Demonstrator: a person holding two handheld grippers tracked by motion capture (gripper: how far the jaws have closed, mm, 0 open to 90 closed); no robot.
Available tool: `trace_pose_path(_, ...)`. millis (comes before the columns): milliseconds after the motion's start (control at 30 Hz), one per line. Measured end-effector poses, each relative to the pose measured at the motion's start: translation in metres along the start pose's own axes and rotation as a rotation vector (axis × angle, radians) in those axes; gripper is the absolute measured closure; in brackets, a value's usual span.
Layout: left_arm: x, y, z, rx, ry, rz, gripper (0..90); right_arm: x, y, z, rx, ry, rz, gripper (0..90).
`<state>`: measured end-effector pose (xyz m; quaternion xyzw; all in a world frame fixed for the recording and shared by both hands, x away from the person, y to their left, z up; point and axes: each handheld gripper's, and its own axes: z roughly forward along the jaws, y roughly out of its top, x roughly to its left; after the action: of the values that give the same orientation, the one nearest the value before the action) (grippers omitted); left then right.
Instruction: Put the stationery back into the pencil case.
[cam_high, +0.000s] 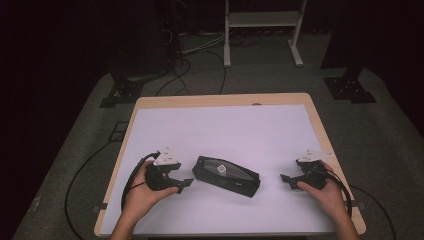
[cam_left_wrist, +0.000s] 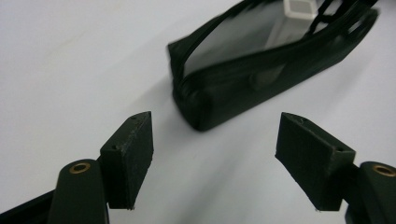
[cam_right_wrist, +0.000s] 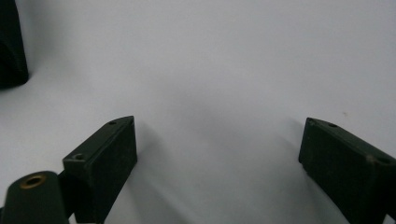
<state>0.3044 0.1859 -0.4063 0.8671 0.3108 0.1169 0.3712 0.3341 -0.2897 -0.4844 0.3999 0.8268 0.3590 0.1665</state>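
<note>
pouch: a black zip pouch (cam_high: 226, 176) lay flat on the white sheet (cam_high: 225, 130), roughly mid-table near the person's edge, long side running diagonally. Everything else below is placed relative to it.
see-through panel: the top face of the pouch was clear, and a small white boxy thing (cam_high: 221, 169) sat inside, toward the left-hand end.
left gripper: the left gripper (cam_high: 184, 184) sat just beside the pouch's left end, pointing at it but not touching. In the left gripper view the pouch corner (cam_left_wrist: 201, 107) was a bit ahead of the tips.
left claw: apart, nothing between the pads.
right gripper: the right gripper (cam_high: 286, 181) was off the pouch's right end, noticeably further away than the left one, low over the sheet.
right claw: spread wide, just bare sheet (cam_right_wrist: 219, 93) in the gap.
hands: one on each gripper, both on the near side of the pouch.
</note>
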Motion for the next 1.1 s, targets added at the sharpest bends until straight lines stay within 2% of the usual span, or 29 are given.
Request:
trace_pose_path(67,0.004,-0.009,-0.002,0.005,0.015,-0.016,26.2,0.000,0.000,0.000,0.000,0.000,0.000,10.2)
trace_pose_path(433,0.014,-0.041,-0.007,0.055,0.077,-0.063,21.3,0.000,0.000,0.000,0.000,0.000,0.001,10.2)
trace_pose_path(800,0.020,-0.067,-0.009,0.114,0.150,-0.114,12.5,0.000,0.000,0.000,-0.001,0.000,0.001,10.2)
trace_pose_path(1100,0.022,-0.083,-0.005,0.151,0.211,-0.118,9.1,0.000,0.000,0.000,-0.001,0.000,0.000,10.2)
